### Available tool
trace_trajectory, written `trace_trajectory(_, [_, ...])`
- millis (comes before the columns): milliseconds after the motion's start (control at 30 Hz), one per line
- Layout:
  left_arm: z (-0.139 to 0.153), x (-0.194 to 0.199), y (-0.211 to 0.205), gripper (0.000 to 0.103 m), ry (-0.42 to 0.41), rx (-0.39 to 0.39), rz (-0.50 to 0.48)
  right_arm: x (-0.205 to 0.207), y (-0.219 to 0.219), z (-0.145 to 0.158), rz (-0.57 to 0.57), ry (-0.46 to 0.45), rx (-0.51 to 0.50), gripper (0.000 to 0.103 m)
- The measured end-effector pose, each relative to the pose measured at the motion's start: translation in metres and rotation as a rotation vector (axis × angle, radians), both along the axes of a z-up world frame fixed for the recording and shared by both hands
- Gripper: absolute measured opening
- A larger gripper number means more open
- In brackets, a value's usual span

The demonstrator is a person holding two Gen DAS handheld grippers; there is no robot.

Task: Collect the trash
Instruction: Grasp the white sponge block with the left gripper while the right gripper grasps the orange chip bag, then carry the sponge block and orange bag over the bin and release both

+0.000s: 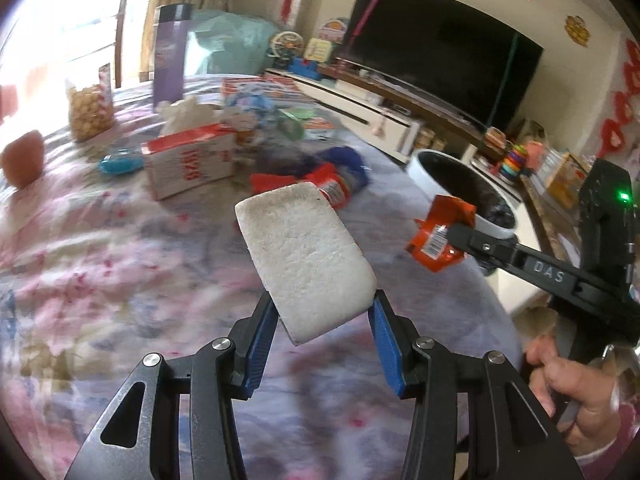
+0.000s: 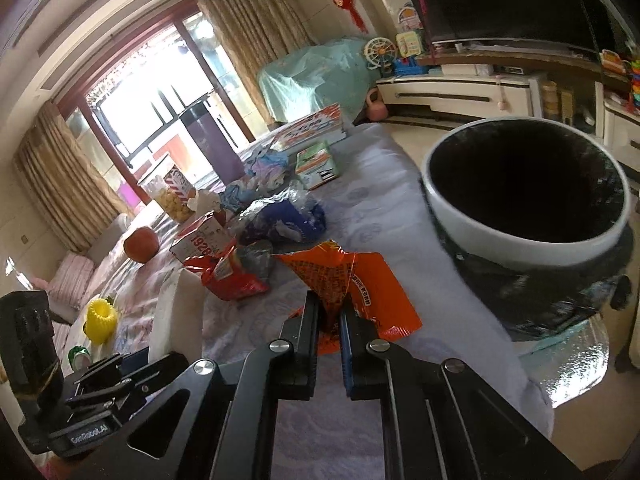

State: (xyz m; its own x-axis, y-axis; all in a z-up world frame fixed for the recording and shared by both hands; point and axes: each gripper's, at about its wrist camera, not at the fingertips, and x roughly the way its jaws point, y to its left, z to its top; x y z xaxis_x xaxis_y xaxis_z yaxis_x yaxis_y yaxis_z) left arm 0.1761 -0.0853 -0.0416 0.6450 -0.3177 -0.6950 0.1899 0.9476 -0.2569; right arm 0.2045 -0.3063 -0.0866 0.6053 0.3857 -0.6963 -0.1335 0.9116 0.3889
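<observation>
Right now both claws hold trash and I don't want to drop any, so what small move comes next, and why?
Probably carry the right claw over the bin before opening it: it is shut on the orange wrapper, which hangs above the tablecloth, short of the rim. The left claw holds the sponge and can follow.

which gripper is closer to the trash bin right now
Right. The right gripper, shut on the orange wrapper, is beside the trash bin, just short of its rim. The left gripper, holding the white foam block, is farther back over the table.
</observation>
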Motion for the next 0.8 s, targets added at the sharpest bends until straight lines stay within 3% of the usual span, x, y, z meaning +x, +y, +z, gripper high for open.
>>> trace_trajectory(300, [0.006, 0.003, -0.031, 0.045, -0.018, 0.023, -0.088, -0.012, -0.028, 0.009, -0.058, -0.02, -0.003, 0.009])
trace_trajectory(800, [0.001, 0.048, -0.079, 0.046, -0.023, 0.044, -0.192, -0.011, -0.082, 0.022, -0.161, -0.046, -0.014, 0.009])
